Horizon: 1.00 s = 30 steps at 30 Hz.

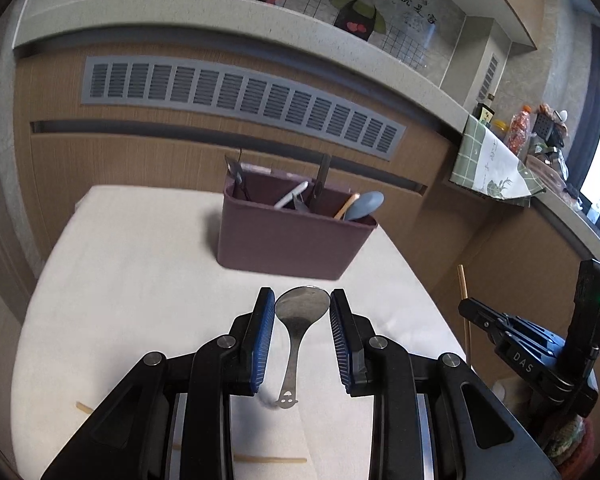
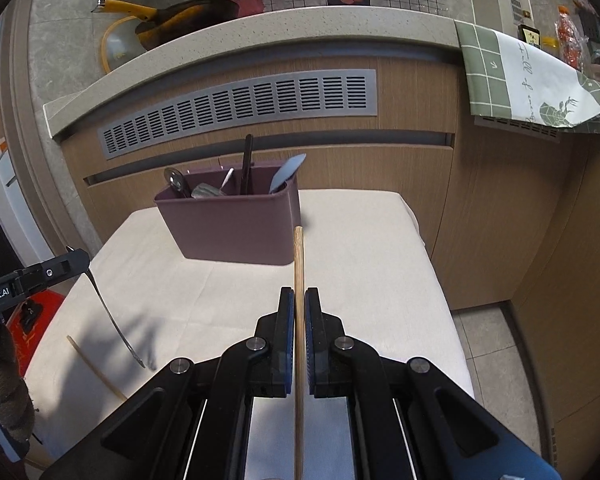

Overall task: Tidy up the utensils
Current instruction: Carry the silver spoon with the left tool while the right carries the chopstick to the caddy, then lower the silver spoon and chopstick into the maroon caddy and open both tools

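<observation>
Left wrist view: your left gripper (image 1: 302, 300) pinches a metal spoon (image 1: 300, 312) by the edges of its bowl, one blue pad on each side. The spoon's long axis runs along the fingers, with the bowl pointing away towards the holder and the handle hanging back towards you above the cloth. Ahead stands a maroon utensil holder (image 1: 291, 236) with dividers; it holds a blue-grey spoon at the right end, a white-handled piece in the middle, and dark handles at the back. It sits on a table with a white cloth (image 1: 139, 264), where two loose wooden chopsticks (image 1: 269, 459) lie near you. Your right gripper (image 1: 466, 306) shows at the right edge, holding a wooden stick upright.

Right wrist view: your right gripper (image 2: 298, 294) has its fingers pressed tight on a wooden chopstick (image 2: 298, 256), which points straight ahead towards the holder's (image 2: 231, 224) near right corner. At the left your other gripper (image 2: 81, 258) carries the spoon (image 2: 111, 316), handle slanting down. Behind the table are a wood-panelled counter front with a grey vent grille (image 2: 239, 108), a draped green checked cloth (image 2: 520, 80), and a yellow-handled pan (image 2: 171, 16) above.
</observation>
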Available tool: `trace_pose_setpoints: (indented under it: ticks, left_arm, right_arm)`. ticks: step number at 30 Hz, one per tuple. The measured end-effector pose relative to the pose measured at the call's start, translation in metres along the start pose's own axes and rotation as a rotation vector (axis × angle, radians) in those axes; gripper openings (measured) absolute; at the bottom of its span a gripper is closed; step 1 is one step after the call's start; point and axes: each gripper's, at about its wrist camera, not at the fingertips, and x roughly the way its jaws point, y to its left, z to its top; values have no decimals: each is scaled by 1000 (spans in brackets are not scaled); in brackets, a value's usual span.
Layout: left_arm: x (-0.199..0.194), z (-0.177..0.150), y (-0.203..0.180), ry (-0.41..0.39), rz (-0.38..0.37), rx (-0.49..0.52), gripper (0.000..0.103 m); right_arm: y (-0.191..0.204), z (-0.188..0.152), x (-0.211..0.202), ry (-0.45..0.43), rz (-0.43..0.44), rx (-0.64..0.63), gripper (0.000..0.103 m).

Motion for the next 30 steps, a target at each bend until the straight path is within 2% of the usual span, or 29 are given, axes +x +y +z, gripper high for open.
trace_pose_setpoints:
  ticks: [3,6,11,13,16,19,21,25,30]
  left_arm:
    - [-7,20,-1,-45,-2,1,29]
    - [-22,60,-7,-132,-26,20,29]
    - [-47,142,-24,-272,-105,81,29]
    - [-44,165,-25,-302,-96,87,29]
    - [-27,183,-19,-301,-68,90,29]
    - [4,187,-4,-248,-76,72,29]
    - [26,188,5,-207,-81,58,29]
    - [63,184,21,-143,-105,21,29]
    - [97,182,35,-104,-111,-7,29]
  right_arm:
    - [4,13,-2,-46,6,-7,5]
    - [9,45,-15,-149,23,-16,5]
    - [23,135,-59,-397,97,-40,5]
    - [30,165,-71,-495,111,-58,5]
    - [39,193,-72,-580,150,-50,5]
    - [44,197,-60,-656,183,-64,5]
    - [50,198,-43,-668,192,-78,5]
    - [55,206,3,-616,188,-71,5]
    - [51,205,59,-548,166,-33,5]
